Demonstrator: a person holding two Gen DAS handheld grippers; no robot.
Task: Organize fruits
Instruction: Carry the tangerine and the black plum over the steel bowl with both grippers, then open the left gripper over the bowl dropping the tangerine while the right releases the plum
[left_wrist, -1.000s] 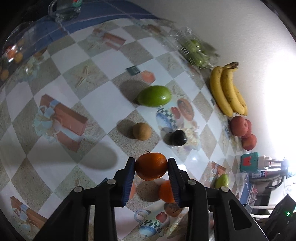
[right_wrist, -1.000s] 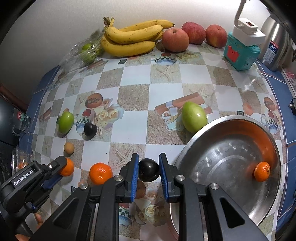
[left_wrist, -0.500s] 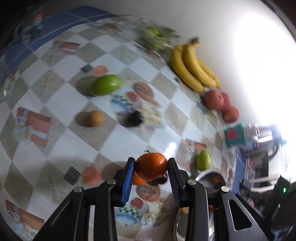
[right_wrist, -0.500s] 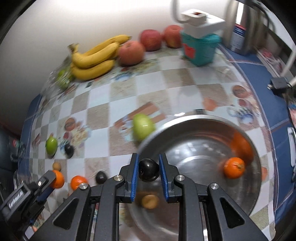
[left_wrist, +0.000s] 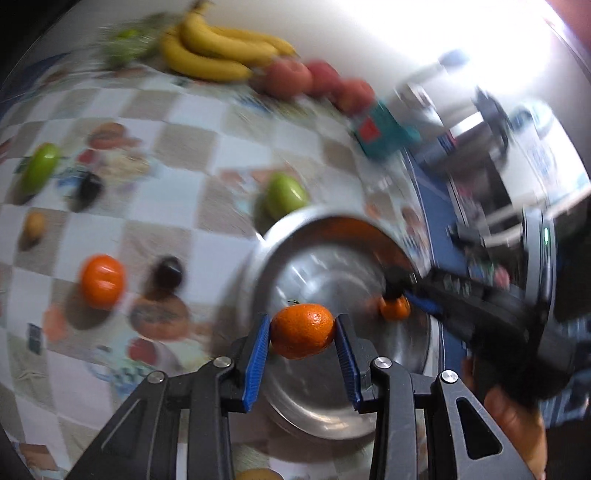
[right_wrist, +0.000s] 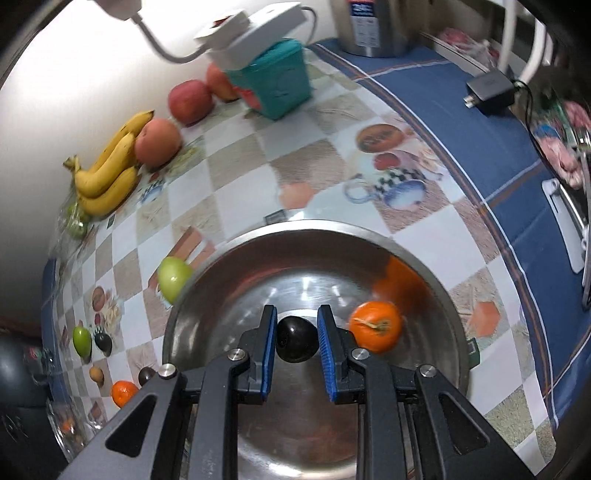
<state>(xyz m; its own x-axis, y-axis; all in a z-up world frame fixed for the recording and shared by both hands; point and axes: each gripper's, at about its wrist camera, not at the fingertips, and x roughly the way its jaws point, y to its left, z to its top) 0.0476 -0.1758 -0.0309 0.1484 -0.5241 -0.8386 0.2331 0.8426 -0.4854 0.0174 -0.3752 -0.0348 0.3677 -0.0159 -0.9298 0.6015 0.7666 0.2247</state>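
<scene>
**Both tools carried fruit over the steel bowl**

The left tool (left_wrist: 302, 338) was closed on a mandarin (left_wrist: 302, 331), its blue pads (left_wrist: 258, 354) pressed against the fruit's two sides, and it hung above the near rim of the steel bowl (left_wrist: 332, 417). The right tool (right_wrist: 295, 341) was clamped on a dark round fruit (right_wrist: 295, 339) in the same way, held low inside the bowl (right_wrist: 221, 280). Just right of it, a second mandarin (right_wrist: 376, 325) lay on the bowl's floor near the right wall.

Outside the bowl, a green fruit (right_wrist: 173, 277) sat touching or just beside its far-left rim. Farther left on the checkered table (right_wrist: 236, 173) lay a loose mandarin (left_wrist: 101, 280) with a dark fruit (left_wrist: 168, 271) beside it, and beyond those a small brown fruit (left_wrist: 34, 226), another dark fruit (left_wrist: 89, 187) and a green fruit (left_wrist: 40, 170). Bananas (right_wrist: 107, 173) and red apples (right_wrist: 157, 142) lined the far wall, with a teal box (right_wrist: 275, 86) to their right.

A second earlier, the left tool had held its mandarin over the bare table far left of the bowl, and the right tool had gripped the dark fruit just outside the bowl's left rim. Both had since swung right, so the bowl now lay under each. The left view was strongly blurred.
</scene>
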